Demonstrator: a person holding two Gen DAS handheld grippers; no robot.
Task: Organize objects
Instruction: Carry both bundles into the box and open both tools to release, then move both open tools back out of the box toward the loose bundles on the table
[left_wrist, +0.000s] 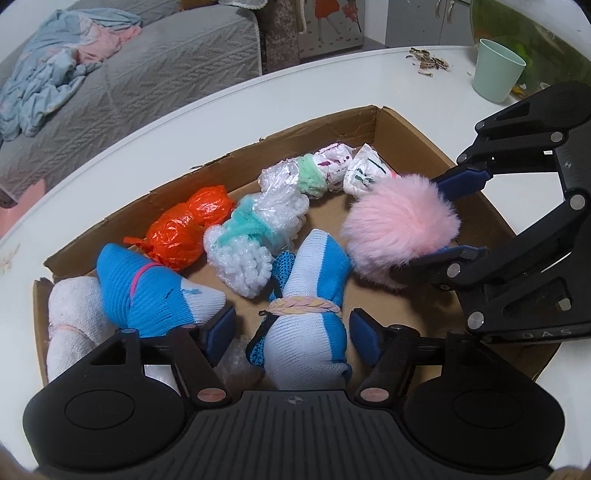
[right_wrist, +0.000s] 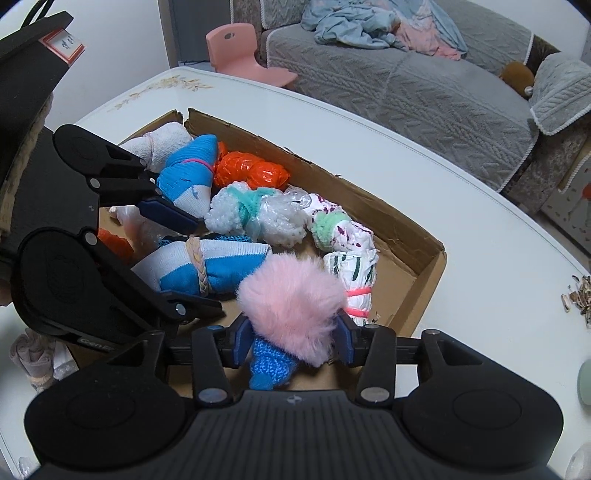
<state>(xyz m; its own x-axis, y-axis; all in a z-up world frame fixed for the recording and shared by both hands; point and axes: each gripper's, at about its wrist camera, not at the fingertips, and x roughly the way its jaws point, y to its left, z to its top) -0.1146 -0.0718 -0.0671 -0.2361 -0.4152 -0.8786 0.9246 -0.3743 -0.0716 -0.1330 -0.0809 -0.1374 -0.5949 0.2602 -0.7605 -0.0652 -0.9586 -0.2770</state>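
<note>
On the white surface (left_wrist: 155, 122), the left hand-held gripper (left_wrist: 291, 328) stands released around a banded sock bundle (left_wrist: 310, 314) in the cardboard box (left_wrist: 406, 129), while the right hand-held gripper (right_wrist: 291, 339) loosely straddles the pink pompom (right_wrist: 291, 306), seemingly setting both down.

Left wrist view: we look steeply down, close over the cardboard box (left_wrist: 413, 122), toward the grey sofa (left_wrist: 147, 74).
Right wrist view: we look down from the box's opposite end, equally near.
Shared ground: we see the box, the pink pompom (left_wrist: 399, 225) and the sofa in both.
</note>
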